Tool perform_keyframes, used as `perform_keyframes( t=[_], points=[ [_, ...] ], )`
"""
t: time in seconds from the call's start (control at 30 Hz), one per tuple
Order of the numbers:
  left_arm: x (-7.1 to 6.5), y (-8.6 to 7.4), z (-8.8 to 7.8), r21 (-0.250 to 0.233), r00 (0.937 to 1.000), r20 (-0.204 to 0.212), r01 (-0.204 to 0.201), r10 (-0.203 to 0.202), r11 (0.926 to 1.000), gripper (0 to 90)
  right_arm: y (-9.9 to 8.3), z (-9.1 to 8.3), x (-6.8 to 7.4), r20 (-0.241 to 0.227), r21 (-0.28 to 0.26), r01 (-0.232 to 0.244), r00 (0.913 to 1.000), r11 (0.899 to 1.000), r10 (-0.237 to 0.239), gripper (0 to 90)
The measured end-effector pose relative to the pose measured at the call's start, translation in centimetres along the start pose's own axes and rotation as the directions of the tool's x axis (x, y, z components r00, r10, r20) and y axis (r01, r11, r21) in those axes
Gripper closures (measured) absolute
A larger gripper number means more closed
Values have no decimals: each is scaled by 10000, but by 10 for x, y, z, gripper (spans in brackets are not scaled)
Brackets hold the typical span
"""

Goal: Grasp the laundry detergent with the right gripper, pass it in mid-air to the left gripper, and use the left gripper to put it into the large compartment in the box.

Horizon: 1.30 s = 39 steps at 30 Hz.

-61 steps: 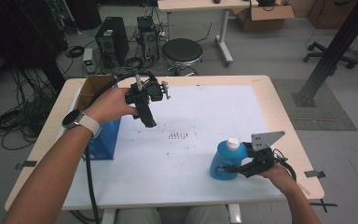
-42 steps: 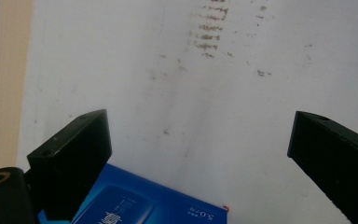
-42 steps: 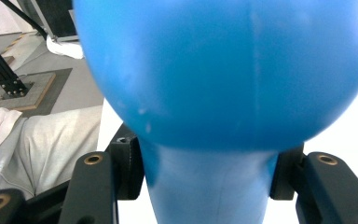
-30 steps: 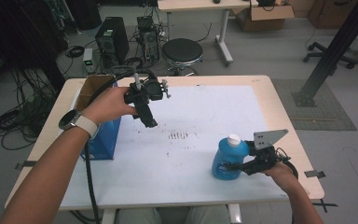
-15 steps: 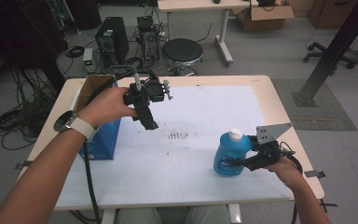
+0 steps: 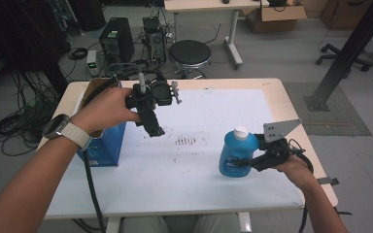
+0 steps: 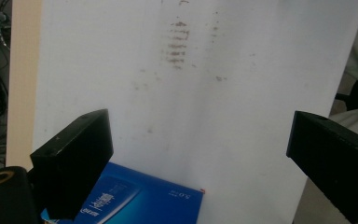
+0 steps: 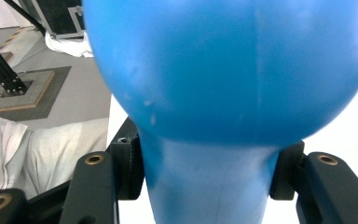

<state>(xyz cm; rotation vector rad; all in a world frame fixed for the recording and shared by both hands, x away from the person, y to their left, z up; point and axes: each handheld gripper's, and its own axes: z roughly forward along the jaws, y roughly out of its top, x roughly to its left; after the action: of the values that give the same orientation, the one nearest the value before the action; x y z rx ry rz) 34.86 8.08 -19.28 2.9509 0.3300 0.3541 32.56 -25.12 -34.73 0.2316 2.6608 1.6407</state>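
The right gripper is pinching the blue bottle at its narrow waist, one of the fingers pressing in on each side, with the wide rounded body bulging just beyond them. The bottle is standing about upright, its long axis running vertical and its white cap pointing up; whether its base is touching the white sheet or hanging just clear is hard to tell from the high view. The grip is sitting low and off to one side on smooth plastic, so the top-heavy bottle could be pivoting between the fingers or sliding down if the hand tilts or jerks, and a loose cap would then be letting liquid out onto the tabletop.

Farther off, the left gripper is hovering with its fingers spread wide and nothing between them, above the sheet and just beside the blue box. A careless swing could be knocking that box.
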Motion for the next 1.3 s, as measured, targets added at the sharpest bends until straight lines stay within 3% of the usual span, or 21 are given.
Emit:
perform_keyframes(
  t=[0.63,0.87,1.3],
  points=[
    [-18,3,-17,-32,9993,140,-359,359,9994,72,41,33,-7,-443,184,517,9977,9985,-509,440],
    [-24,4,-18,73,9977,432,-526,523,9986,73,50,49,-7,-647,223,662,9958,9976,-647,440],
    [-30,6,-15,-149,9929,987,-657,668,9977,71,57,76,-3,-856,427,931,9923,9947,-892,441]
  ],
)
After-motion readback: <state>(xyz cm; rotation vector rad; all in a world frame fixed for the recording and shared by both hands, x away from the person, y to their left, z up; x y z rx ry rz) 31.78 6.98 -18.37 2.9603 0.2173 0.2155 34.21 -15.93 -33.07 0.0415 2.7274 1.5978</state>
